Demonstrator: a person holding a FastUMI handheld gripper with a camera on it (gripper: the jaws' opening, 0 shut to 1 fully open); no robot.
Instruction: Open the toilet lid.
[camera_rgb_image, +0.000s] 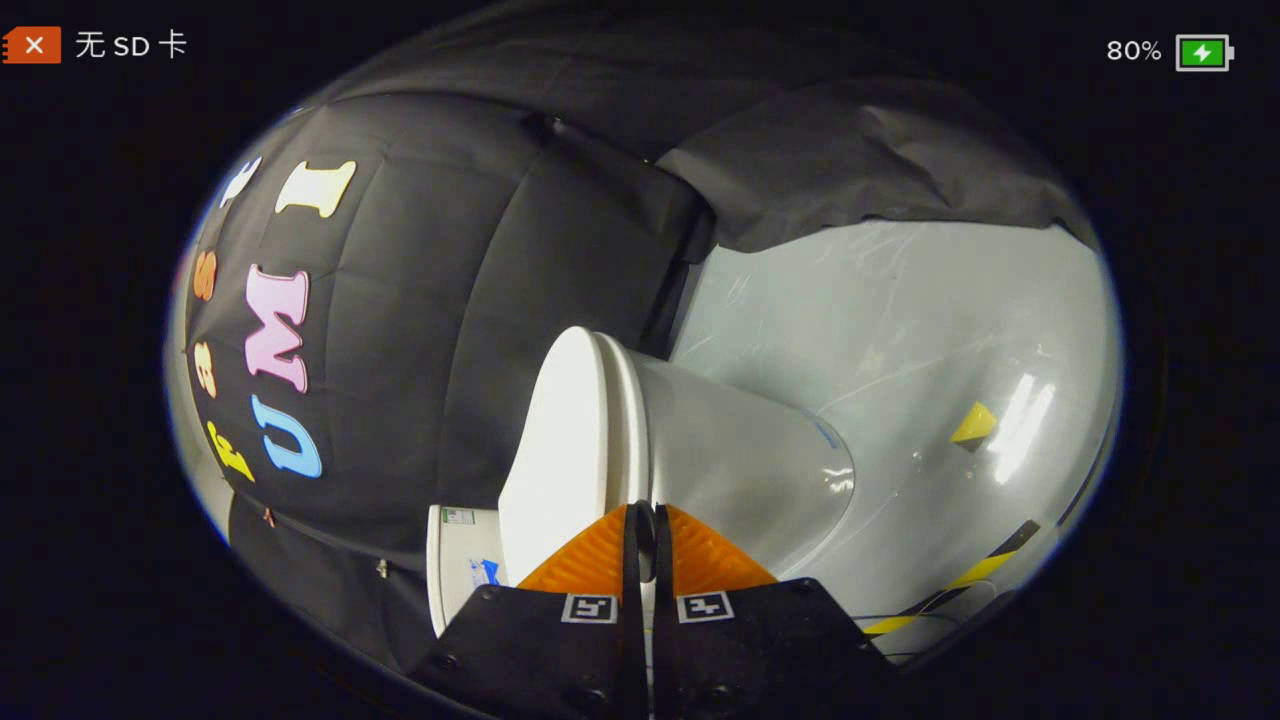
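Pinching together with almost no gap between the tips, the gripper (646, 520) looks clenched, and its tips sit right at the seam where the toilet lid (555, 440) meets the bowl (740, 450); whether both fingers truly press the lid's thin edge between them or merely rest closed against it cannot be told. The view is rolled sideways, so the white lid appears as a flat oval just ahead of the fingers, lying close against the rim of the bowl with no opening visible between them. By that reading, the lid is still down and the lifting itself remains to be done. Beyond the toilet stretches a pale grey floor (900, 330) with yellow-and-black tape (975, 570), well apart from the fingers.
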